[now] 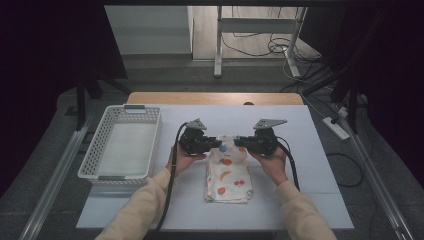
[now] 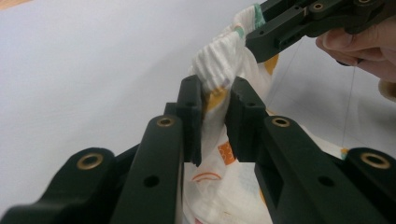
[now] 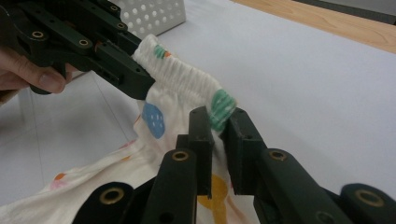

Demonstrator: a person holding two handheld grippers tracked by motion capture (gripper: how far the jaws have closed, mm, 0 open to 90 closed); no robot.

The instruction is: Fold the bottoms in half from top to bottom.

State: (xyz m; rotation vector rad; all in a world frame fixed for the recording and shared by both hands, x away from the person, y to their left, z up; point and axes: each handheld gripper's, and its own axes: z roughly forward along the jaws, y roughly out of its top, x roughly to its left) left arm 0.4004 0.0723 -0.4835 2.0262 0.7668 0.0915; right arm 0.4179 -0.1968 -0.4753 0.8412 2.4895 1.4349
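A small white garment (image 1: 229,176) printed with coloured fruit shapes lies folded on the white table, its elastic waistband lifted at the far end. My left gripper (image 1: 216,142) is shut on the waistband's left end, and in the left gripper view the jaws pinch the ribbed cloth (image 2: 215,70). My right gripper (image 1: 239,143) is shut on the waistband's right end, where the right gripper view shows the gathered band (image 3: 187,77) held between its jaws. The two grippers face each other across the garment, a short stretch of band between them.
A white perforated basket (image 1: 121,143) stands on the left of the table (image 1: 300,150), with nothing inside. Beyond the table's wooden far edge are a desk frame (image 1: 257,35) and cables on the floor. A power strip (image 1: 336,127) lies at the right.
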